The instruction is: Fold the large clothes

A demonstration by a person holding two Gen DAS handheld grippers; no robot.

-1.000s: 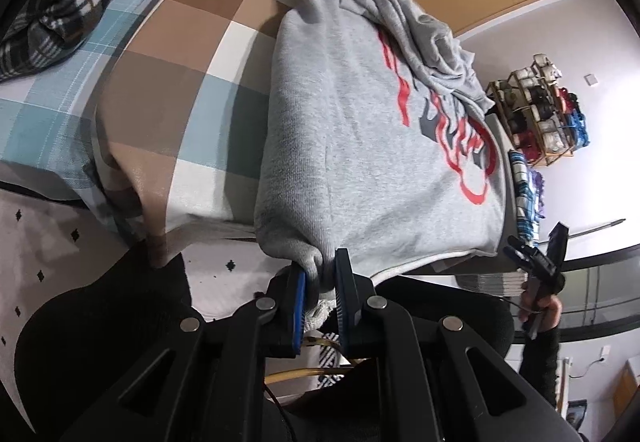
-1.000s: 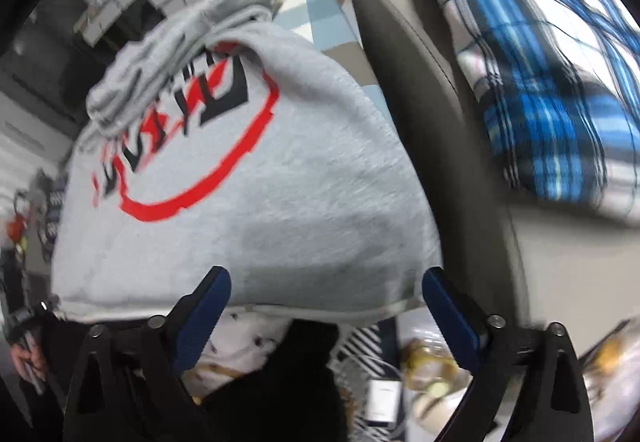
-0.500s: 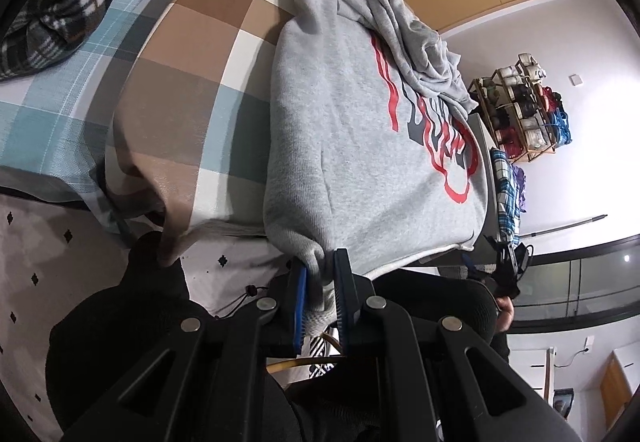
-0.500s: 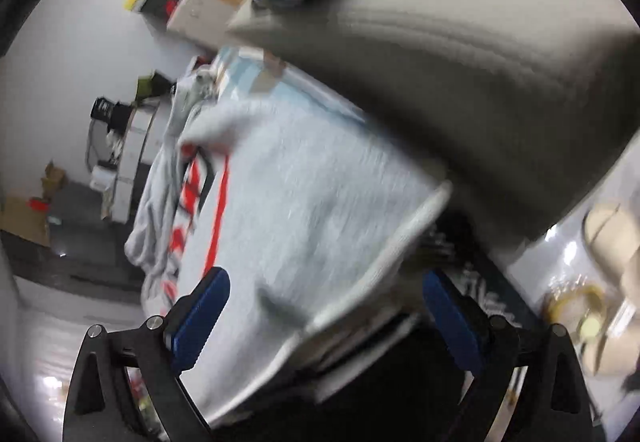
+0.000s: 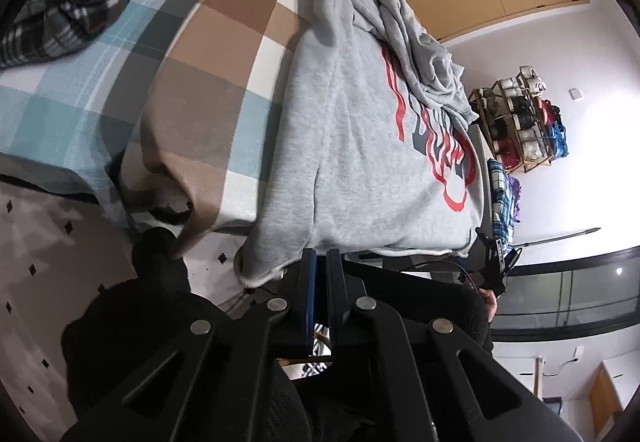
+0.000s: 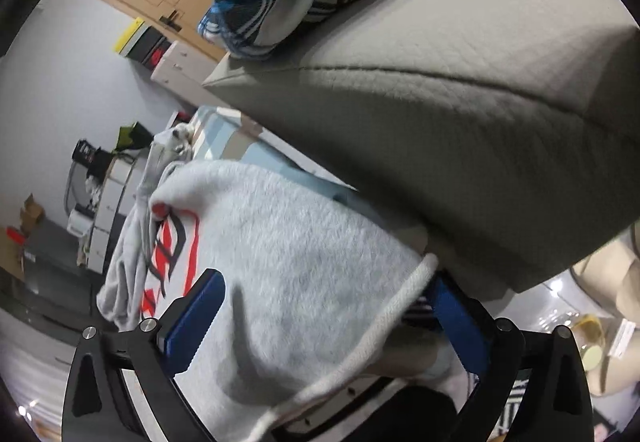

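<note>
- Left gripper: jaws clenched almost together just below the hem of the grey sweatshirt; no cloth visibly between them.
- Right gripper: jaws spread wide, straddling the sweatshirt's ribbed hem, which droops between them.
- Sweatshirt: lies ahead of both jaws on the checked bedspread, hem overhanging the bed edge.
- Grey cushion: crowds the right jaw's outer side.
- Shelf rack: against the white wall beyond.

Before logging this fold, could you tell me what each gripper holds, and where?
Right gripper is open around the hem of the grey printed sweatshirt, gripping nothing. Left gripper is shut at that hem; whether it pinches cloth cannot be told.
</note>
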